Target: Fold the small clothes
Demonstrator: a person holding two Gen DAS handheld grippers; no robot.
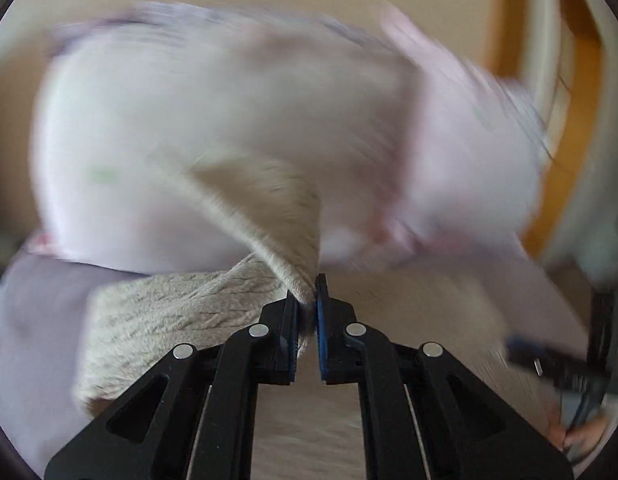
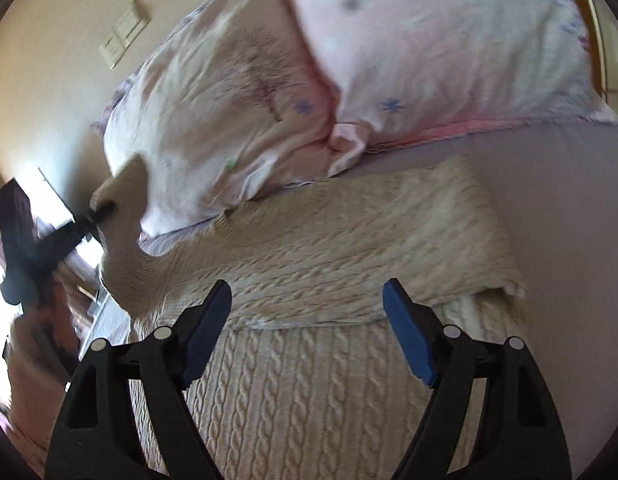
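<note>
A cream cable-knit sweater [image 2: 341, 256] lies on the lilac bed sheet [image 2: 565, 208], partly folded over itself. My left gripper [image 1: 307, 300] is shut on a sleeve end of the sweater [image 1: 269, 216] and holds it lifted; in the right wrist view the left gripper [image 2: 101, 212] shows at the far left with the sleeve [image 2: 125, 216] raised. My right gripper [image 2: 307, 304] is open and empty, just above the sweater's folded body. The left wrist view is motion-blurred.
Two pink-white patterned pillows [image 2: 213, 120] [image 2: 437, 48] lie at the head of the bed, right behind the sweater. A wall with a switch plate [image 2: 123, 34] is at the left. A wooden frame [image 1: 565, 168] stands at the right.
</note>
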